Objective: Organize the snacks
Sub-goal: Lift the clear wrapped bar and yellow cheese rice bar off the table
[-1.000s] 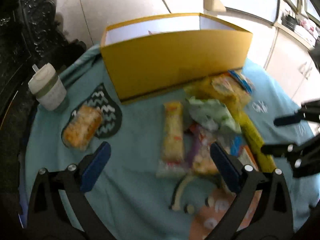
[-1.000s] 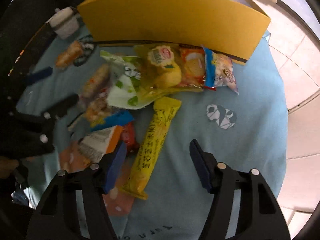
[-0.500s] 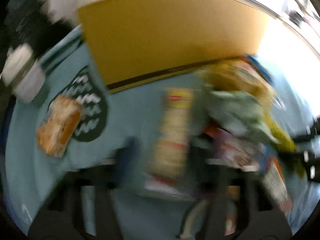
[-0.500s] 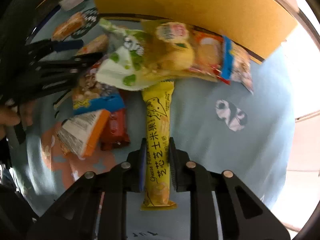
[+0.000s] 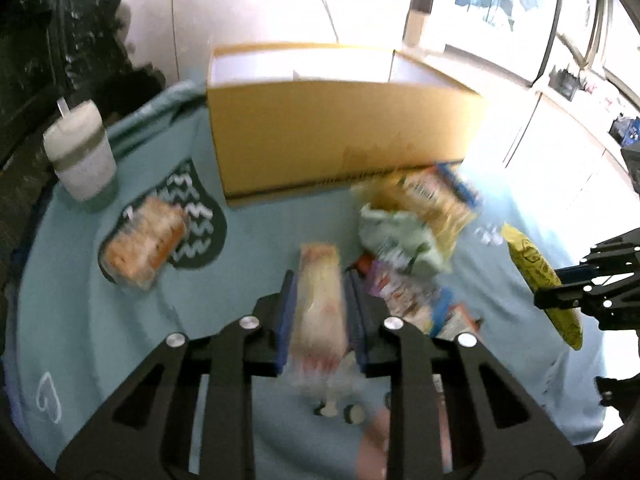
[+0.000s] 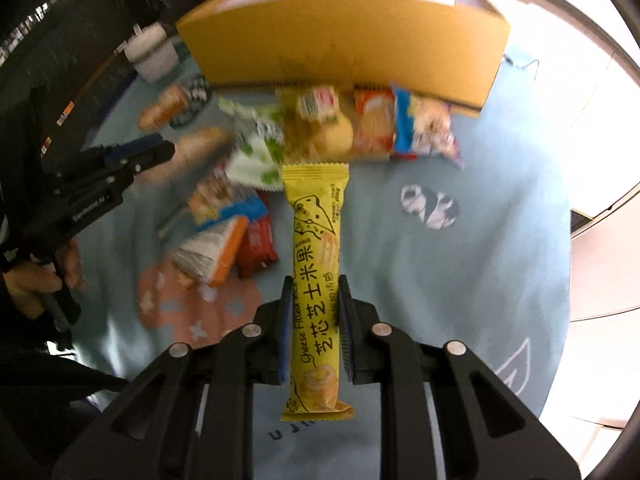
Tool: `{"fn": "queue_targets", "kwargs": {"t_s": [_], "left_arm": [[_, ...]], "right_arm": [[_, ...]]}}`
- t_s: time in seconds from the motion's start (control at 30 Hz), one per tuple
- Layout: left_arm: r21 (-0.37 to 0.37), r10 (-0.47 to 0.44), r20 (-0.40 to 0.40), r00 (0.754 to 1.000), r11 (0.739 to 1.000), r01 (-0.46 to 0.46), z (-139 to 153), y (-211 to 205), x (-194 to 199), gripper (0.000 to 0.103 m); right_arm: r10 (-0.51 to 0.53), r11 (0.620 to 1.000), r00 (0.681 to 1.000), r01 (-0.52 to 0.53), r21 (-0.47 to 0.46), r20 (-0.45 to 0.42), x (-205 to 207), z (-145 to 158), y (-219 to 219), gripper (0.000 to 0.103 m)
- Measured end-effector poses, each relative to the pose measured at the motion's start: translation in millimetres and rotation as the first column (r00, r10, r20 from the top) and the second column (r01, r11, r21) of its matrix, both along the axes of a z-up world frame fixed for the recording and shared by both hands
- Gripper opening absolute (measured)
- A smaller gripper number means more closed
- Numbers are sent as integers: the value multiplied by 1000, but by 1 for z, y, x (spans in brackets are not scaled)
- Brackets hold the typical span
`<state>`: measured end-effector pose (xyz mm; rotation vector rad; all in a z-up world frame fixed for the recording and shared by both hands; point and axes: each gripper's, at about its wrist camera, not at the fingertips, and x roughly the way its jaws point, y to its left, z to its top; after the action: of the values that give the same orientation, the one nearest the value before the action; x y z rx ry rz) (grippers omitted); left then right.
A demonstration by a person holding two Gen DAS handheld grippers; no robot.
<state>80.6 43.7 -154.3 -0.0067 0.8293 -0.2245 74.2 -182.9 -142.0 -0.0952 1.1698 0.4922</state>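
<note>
snacks point(image 6: 320, 128) heaped on teal surface point(image 6: 440, 280) before yellow box point(image 6: 344, 40) | left gripper point(image 5: 320, 312) jaws pinching pale snack bar point(image 5: 320, 300) | right gripper point(image 6: 312, 328) jaws pinching yellow cheese stick point(image 6: 316, 264)

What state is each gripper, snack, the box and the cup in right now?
Left gripper: shut on pale snack bar.
Right gripper: shut on yellow cheese snack bar, lifted.
Yellow cardboard box: open-topped, upright.
Orange snack pack: lying alone on the cloth.
Snack pile: loose, beside the box.
White cup: upright, lidded.
</note>
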Motion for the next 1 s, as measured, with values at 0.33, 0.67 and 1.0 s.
{"fn": "queue_targets", "kwargs": {"t_s": [0.33,0.67,1.0], "left_arm": [[156,22,-151,988,988,2,-45,-13,14,87],[24,-10,-99,995,1000,13,-36,-1,5,25],[-29,21,23,1000,999,-20,32,3,-22,26]], "right_arm": [[-20,999,999,19,-26,-47,-11,-12,-10,20],[-50,998,998,49,-43,-36,-22,-7,-18,20],[-15,1000,1000,14,10,9,-18,14,-5,20]]}}
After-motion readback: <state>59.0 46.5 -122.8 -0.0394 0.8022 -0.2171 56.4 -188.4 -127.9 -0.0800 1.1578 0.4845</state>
